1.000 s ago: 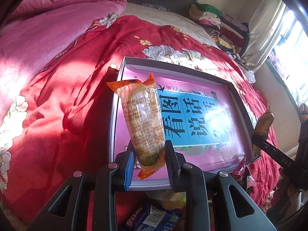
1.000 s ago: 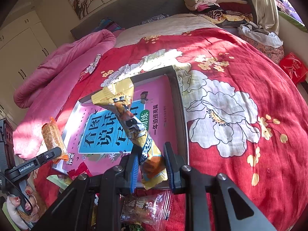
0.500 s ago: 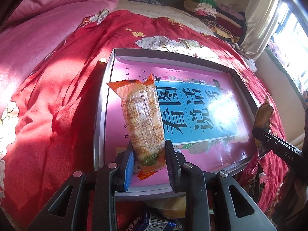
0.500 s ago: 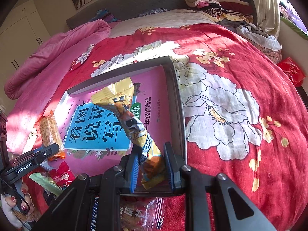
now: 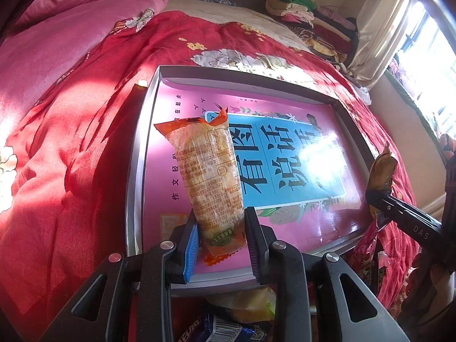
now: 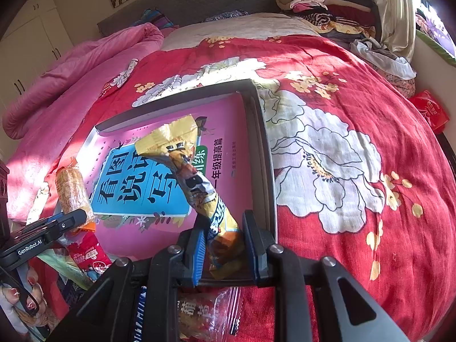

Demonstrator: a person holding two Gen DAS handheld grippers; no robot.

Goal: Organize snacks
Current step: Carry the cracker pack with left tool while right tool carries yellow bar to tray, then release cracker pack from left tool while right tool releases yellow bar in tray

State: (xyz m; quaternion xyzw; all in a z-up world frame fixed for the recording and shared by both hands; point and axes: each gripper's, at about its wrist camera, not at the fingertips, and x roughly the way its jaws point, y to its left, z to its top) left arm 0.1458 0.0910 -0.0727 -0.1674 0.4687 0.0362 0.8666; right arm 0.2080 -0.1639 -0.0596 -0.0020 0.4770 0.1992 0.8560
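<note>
My left gripper point(image 5: 222, 242) is shut on an orange-ended clear packet of biscuits point(image 5: 208, 176), held upright over the near left part of a grey tray point(image 5: 136, 165) that holds a pink book with a blue title panel point(image 5: 285, 159). My right gripper point(image 6: 223, 253) is shut on a yellow snack packet point(image 6: 196, 179), held over the tray's near right corner point(image 6: 265, 154). Each gripper also shows in the other's view: the right one with its packet point(image 5: 382, 171), the left one with the biscuits point(image 6: 71, 188).
The tray lies on a red flowered quilt point(image 6: 342, 148) on a bed. A pink duvet point(image 5: 57, 28) is bunched at the far left. Loose snack packets lie below the grippers at the near edge point(image 6: 208, 313) point(image 5: 222, 330). Folded clothes point(image 6: 319, 2) are stacked at the far right.
Both grippers have moved forward over the tray with their packets still held. The tray now fills more of both views.
</note>
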